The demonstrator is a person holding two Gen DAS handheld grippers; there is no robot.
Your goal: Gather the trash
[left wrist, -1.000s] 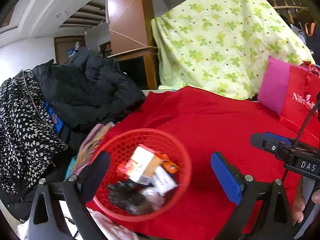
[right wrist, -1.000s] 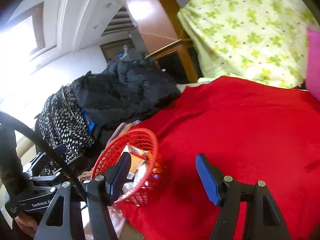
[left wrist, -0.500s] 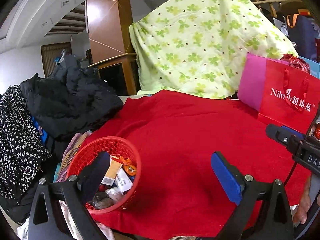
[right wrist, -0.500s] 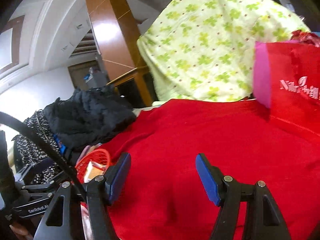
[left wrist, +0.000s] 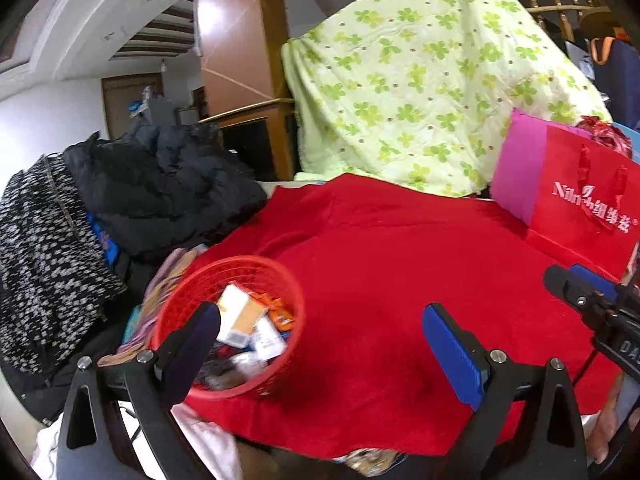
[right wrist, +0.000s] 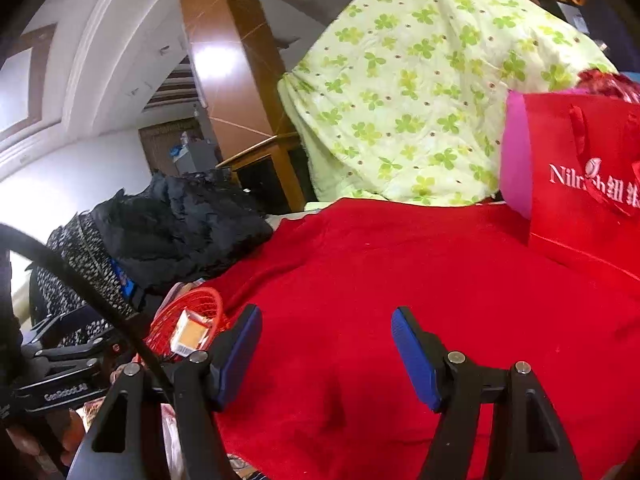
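Note:
A red mesh basket (left wrist: 276, 280) sits at the left edge of the red cloth (left wrist: 400, 264). It holds trash: an orange-and-white box (left wrist: 240, 314), small cartons and dark wrappers. My left gripper (left wrist: 320, 340) is open and empty, its left finger in front of the basket. My right gripper (right wrist: 326, 350) is open and empty above the red cloth (right wrist: 400, 280), to the right of the basket (right wrist: 200, 300), which shows at the lower left with the box (right wrist: 192, 332) sticking up.
A pile of black and speckled clothes (left wrist: 120, 208) lies left of the basket. A green clover-print quilt (left wrist: 420, 80) stands behind the cloth. A red and pink gift bag (left wrist: 576, 200) stands at the right. White fabric (left wrist: 200, 440) hangs at the front left edge.
Both grippers swung right, away from the basket, then the left one came back toward it. The basket looms larger in the left wrist view again. Both stay open and empty.

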